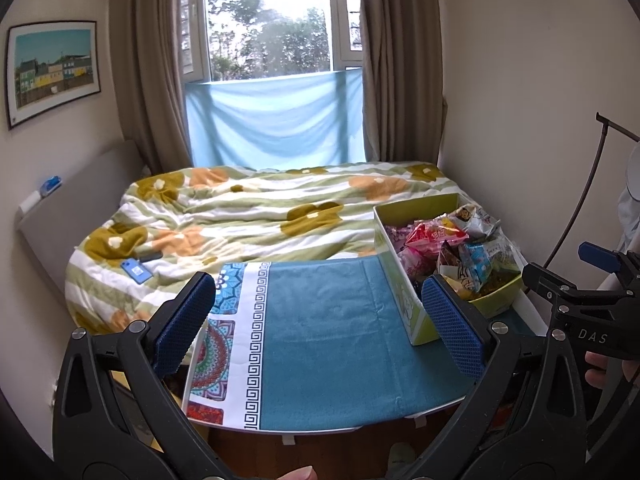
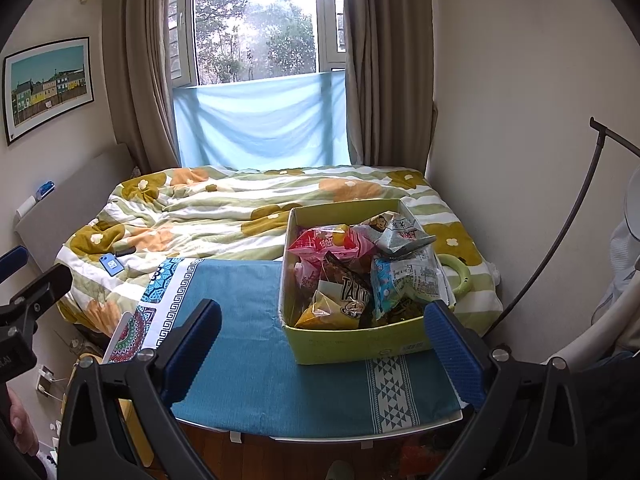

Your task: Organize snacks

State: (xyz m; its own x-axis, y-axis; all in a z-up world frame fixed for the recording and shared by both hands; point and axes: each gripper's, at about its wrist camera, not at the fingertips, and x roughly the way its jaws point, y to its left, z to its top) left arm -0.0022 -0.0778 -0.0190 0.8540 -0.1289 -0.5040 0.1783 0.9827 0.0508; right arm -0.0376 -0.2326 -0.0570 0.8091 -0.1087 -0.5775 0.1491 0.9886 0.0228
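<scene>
Several snack packets [image 2: 360, 268], one lettered "TAU", fill a green box [image 2: 360, 344] at the right of a teal cloth [image 2: 248, 320]. Both the left gripper [image 1: 320, 316] and right gripper [image 2: 324, 344] hover near, spread wide, holding nothing. "DAS" marks the right gripper's body.

Open green cardboard box [image 2: 352, 346] on the teal-clothed tabletop's right side, heaped with crinkled snack packets [image 2: 362, 276], red, silver, blue, yellow

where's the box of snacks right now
The green snack box sits on the right part of the teal cloth covering the table, ahead of the right gripper, with the floral quilt just behind it.
</scene>
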